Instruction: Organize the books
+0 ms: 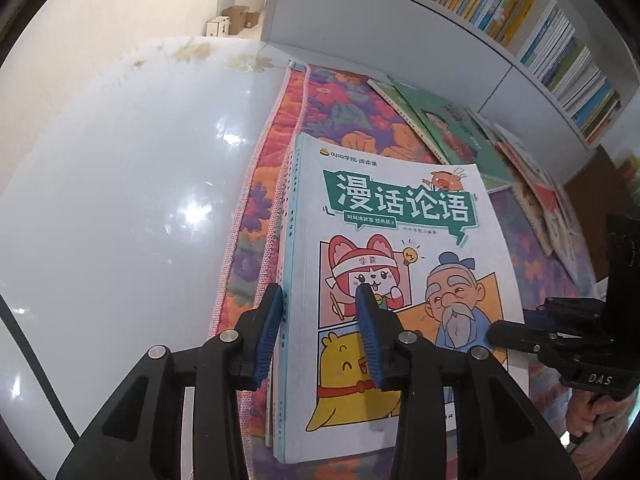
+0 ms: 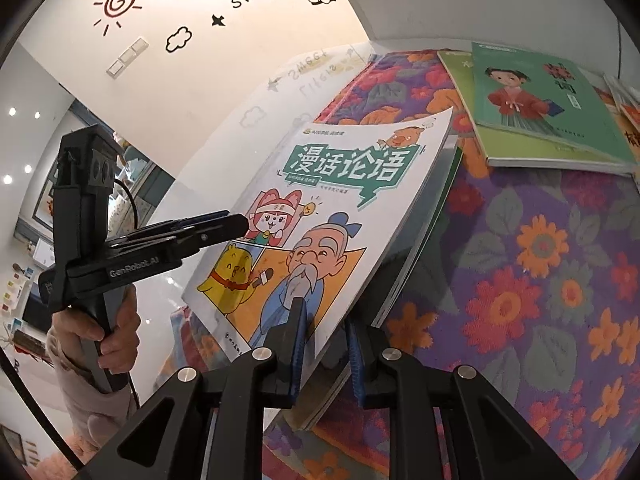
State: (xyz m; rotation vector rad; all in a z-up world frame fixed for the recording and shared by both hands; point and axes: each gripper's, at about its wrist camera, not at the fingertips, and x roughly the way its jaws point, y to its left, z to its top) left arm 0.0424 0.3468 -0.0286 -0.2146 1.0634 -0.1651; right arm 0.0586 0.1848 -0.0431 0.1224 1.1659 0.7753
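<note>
Gripping: left gripper (image 1: 320,300) is clamping the spine edge of the white cartoon-cover paperback (image 1: 400,248), steadying it.
Supporting: right gripper (image 2: 324,320) is pinching its opposite edge, lifting it off the floral cloth (image 2: 540,260).

Comic book (image 1: 396,240): white cover with a green title banner, cartoon fox, yellow chick and bearded old man; tilted, spine side raised.
Books beneath (image 2: 404,280): lifted with it.
Green book (image 2: 548,108): flat, face up, beyond; a red-robed child on its cover.
</note>
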